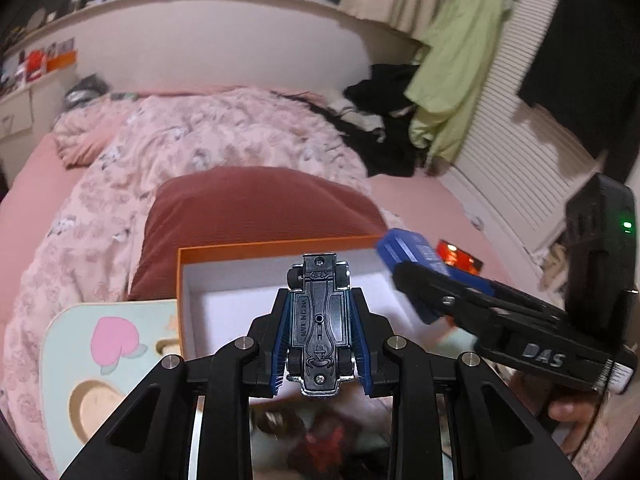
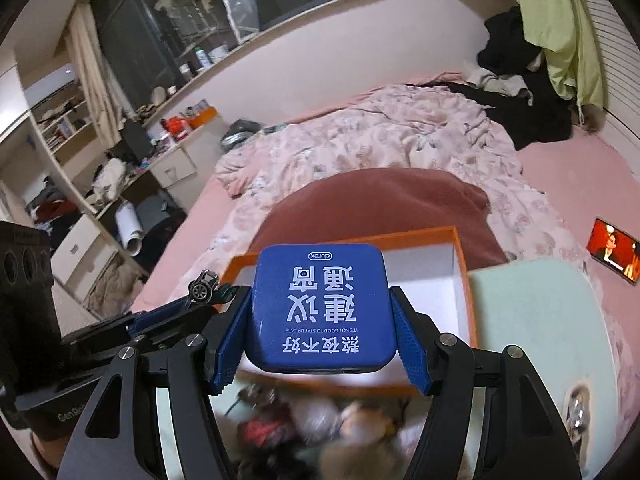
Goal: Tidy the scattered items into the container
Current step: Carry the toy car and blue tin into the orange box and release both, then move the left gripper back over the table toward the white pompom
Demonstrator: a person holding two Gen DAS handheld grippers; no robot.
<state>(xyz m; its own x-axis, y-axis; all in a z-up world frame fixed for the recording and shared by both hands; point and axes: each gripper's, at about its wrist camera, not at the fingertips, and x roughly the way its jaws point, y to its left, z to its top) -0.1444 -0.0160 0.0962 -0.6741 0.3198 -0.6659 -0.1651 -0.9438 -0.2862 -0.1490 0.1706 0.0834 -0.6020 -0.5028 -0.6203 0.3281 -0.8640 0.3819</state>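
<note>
My left gripper [image 1: 320, 336] is shut on a small toy car [image 1: 320, 324], held underside up over the near edge of the orange box [image 1: 240, 250] with a white inside. My right gripper [image 2: 320, 320] is shut on a blue tin [image 2: 320, 308] with white writing, held above the same orange box [image 2: 460, 248]. In the left wrist view the right gripper [image 1: 404, 270] comes in from the right with the blue tin [image 1: 412, 248] over the box's right side. In the right wrist view the toy car [image 2: 204, 286] and left gripper show at the left.
The box sits on a pale green tray [image 1: 80, 344] on a bed, against a dark red pillow [image 1: 256, 208] and a pink floral duvet [image 1: 192, 140]. A lit phone [image 2: 614, 250] lies on the pink sheet. Blurred small items [image 2: 304, 420] lie on the tray below the grippers.
</note>
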